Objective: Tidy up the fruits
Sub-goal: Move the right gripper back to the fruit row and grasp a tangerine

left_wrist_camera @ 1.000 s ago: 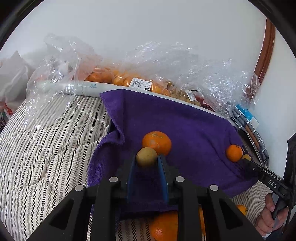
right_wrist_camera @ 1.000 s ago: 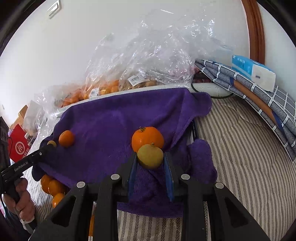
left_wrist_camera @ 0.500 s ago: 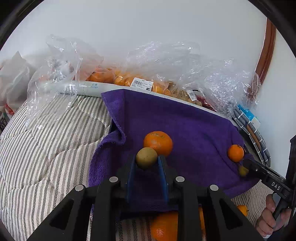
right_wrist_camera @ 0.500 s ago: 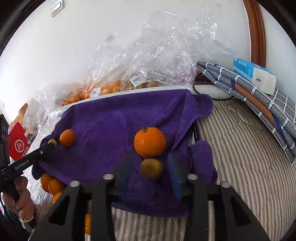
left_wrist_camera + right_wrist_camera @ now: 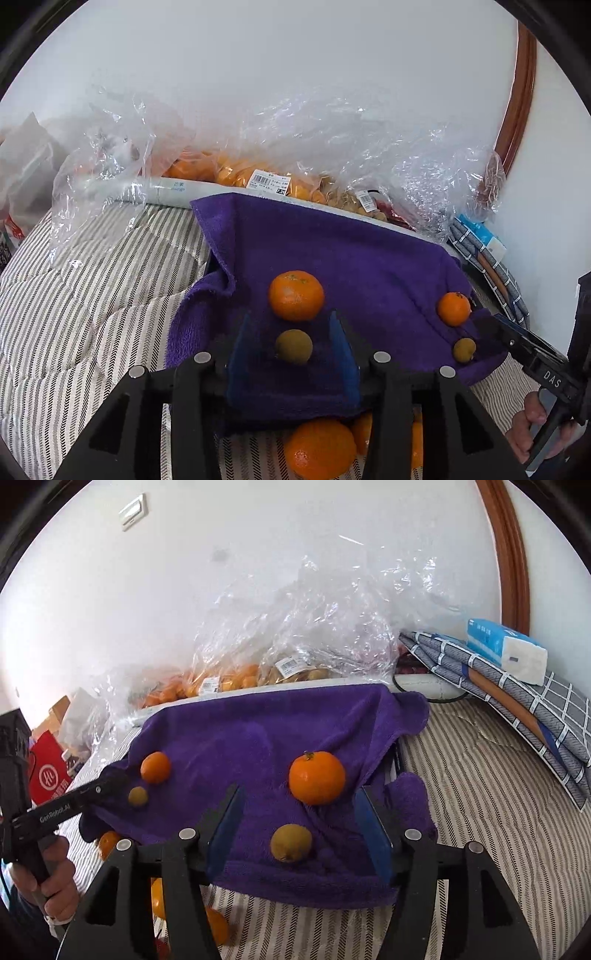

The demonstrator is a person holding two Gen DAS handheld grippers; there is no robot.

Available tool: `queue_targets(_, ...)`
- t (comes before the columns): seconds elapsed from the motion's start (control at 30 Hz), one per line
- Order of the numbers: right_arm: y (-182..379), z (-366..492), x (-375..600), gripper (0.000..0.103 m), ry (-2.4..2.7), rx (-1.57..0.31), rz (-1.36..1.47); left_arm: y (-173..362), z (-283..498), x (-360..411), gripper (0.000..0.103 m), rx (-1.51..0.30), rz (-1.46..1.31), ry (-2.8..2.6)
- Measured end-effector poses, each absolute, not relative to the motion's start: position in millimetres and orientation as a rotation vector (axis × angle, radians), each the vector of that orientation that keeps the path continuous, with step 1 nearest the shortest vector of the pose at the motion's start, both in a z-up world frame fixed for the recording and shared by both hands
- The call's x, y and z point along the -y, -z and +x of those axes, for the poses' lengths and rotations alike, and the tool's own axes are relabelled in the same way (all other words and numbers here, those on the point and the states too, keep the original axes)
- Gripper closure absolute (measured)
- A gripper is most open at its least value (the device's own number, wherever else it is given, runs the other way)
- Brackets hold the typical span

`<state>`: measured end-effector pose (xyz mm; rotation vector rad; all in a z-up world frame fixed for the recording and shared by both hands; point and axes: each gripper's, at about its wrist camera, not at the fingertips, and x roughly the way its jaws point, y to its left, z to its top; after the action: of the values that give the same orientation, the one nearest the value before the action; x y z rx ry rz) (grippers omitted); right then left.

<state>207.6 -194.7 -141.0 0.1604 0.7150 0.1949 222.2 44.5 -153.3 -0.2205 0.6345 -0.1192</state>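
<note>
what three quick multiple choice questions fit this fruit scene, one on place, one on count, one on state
1. The small brown fruit between the fingers of the right gripper lies:
A on the purple towel
B in a plastic bag
C on the tissue pack

2. Oranges on the towel:
A one
B two
C five

3. The left gripper is:
A open
B shut on a fruit
C shut on the towel

Key:
1 A, purple cloth lies under it.
2 B, one orange sits ahead of each gripper.
3 A, its fingers stand wide apart, touching nothing.
</note>
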Motion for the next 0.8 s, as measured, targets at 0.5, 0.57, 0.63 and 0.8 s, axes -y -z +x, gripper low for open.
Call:
queue_targets(0.5,130,147,181,0.041,-0.124,-0.777,0.178,147,188,-47,0.062,-0.58,-0.204,0.147)
queue_targets(0.57,132,140,178,0.041,-0.14,-0.79,0.192,150,180,-51,0.062,-0.588,-0.205,0.145)
queue_targets(0.63,135,132,171,0.042,-0.165,-0.799,0.182,152,172,-55,0.062,-0.598,-0.201,0.146)
queue_targets(0.8,148,124,145,0.048,-0.246,-0.849,0.134,153,150,-61,0.055,-0.6,-0.194,0.156)
